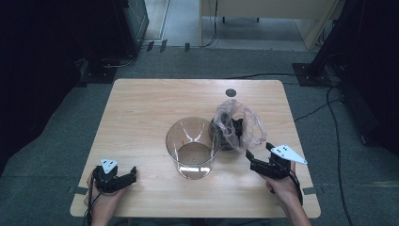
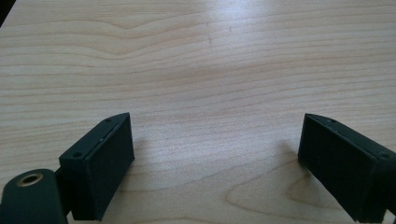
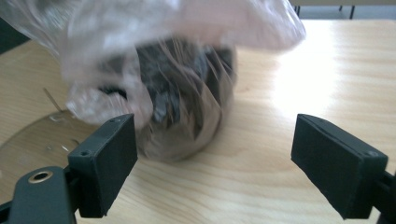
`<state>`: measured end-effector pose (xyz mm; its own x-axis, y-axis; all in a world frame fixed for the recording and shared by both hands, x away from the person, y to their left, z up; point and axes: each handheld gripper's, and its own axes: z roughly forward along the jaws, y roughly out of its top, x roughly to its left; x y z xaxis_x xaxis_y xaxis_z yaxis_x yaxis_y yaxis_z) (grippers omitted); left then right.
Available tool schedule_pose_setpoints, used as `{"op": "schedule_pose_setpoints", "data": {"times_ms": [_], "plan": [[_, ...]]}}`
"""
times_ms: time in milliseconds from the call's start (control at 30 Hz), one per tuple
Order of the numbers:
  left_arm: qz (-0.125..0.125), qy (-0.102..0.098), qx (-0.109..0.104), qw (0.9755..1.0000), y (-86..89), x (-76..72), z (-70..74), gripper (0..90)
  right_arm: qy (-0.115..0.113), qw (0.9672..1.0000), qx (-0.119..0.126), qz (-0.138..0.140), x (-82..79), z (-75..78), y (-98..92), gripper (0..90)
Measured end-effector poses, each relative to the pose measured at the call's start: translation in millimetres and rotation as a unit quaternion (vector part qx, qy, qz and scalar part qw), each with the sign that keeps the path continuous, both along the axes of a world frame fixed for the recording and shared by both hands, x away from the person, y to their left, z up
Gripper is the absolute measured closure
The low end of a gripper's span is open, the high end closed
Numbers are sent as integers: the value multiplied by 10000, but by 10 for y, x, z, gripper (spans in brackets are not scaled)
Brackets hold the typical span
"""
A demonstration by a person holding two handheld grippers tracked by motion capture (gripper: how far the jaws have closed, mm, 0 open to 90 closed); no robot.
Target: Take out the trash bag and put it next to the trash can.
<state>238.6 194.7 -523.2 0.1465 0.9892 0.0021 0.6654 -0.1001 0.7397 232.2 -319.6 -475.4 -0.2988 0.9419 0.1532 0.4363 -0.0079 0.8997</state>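
Bag sits just ahead of the open right gripper

Bag (image 1: 237, 125) of thin clear plastic, with something dark bundled inside, is the thing the work turns on. Nearest the person, the left gripper (image 1: 123, 178) rests low at the near left corner of the desk (image 1: 141, 108), jaws spread wide with bare wood between them in the left gripper view, holding nothing. The right gripper (image 1: 259, 154) is at the near right, jaws also spread apart and empty; in the right gripper view the bag (image 3: 177, 93) fills the space just ahead and a little toward the left jaw, close but not yet between the jaws. From the right gripper the bag lies forward and slightly to the left, so the right hand is plainly the nearer one; the left is well apart from it. A clear round tub (image 1: 193, 147) stands just left of the bag, touching or nearly so, and looks empty. The bag stands upright with its loose, crumpled mouth flaring upward, so a short push forward would likely bring the jaws around its lower bulge or its rim
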Motion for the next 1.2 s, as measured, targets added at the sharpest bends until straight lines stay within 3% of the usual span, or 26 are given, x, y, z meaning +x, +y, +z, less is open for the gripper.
{"op": "schedule_pose_setpoints", "data": {"times_ms": [267, 700, 1200], "plan": [[2, -1, -1, 10000, 0, 0, 0, 98, 192, 9996, -72, -210, -60, -92, -164, 85], [2, 0, -1, 10000, 0, 0, 0, 98, 467, 9975, -238, -472, -163, -258, -375, 65], [19, 0, 4, 10000, 3, -6, 0, 98, 785, 9909, -453, -996, -298, -426, -635, 58]]}}
